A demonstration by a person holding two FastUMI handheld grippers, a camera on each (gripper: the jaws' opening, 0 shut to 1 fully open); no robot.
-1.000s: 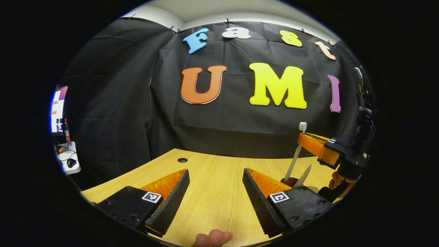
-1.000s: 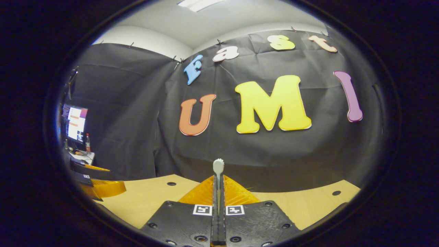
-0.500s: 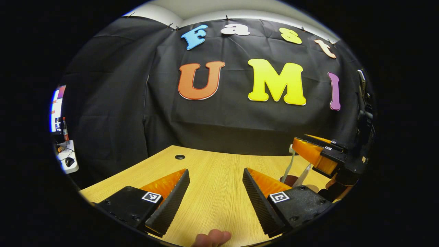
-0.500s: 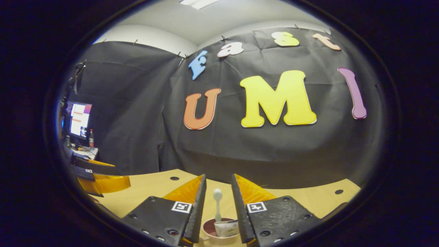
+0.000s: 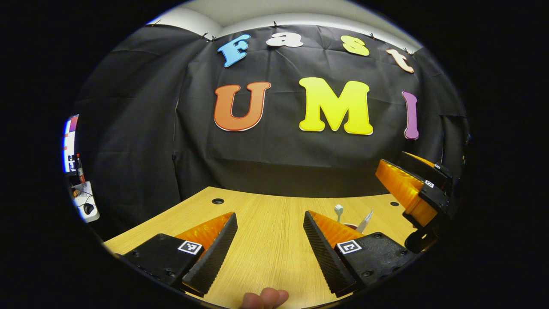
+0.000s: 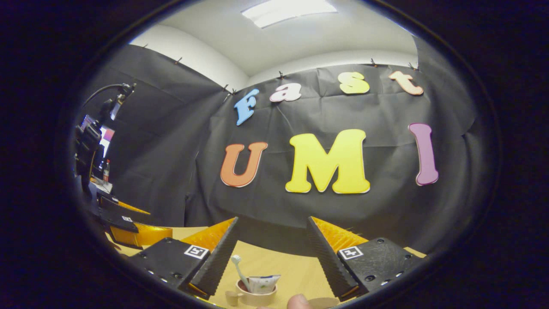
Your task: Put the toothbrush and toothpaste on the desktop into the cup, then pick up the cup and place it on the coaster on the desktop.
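Note:
A beige cup (image 6: 256,297) with a dark inside stands on the wooden desk (image 5: 266,249). In it a white toothbrush (image 6: 238,269) leans left, head up, beside a white toothpaste tube (image 6: 262,283). My right gripper (image 6: 272,219) hangs open above and behind the cup, holding nothing. In the left gripper view the toothbrush head (image 5: 338,209) and the tube's end (image 5: 365,219) stick up behind my right finger, with the right gripper (image 5: 411,189) over them at the right. My left gripper (image 5: 269,214) is open low over bare desk.
The left gripper (image 6: 128,231) shows at the left edge of the right gripper view. Cable holes (image 5: 217,201) sit in the desk near the back wall. A monitor (image 5: 68,141) and a small side table (image 5: 83,201) are far left. A fingertip (image 5: 263,298) shows at the bottom.
The right gripper opened and let go of the toothbrush, which now stands in the cup. It then opened wider and lifted up and away. The left gripper barely moved.

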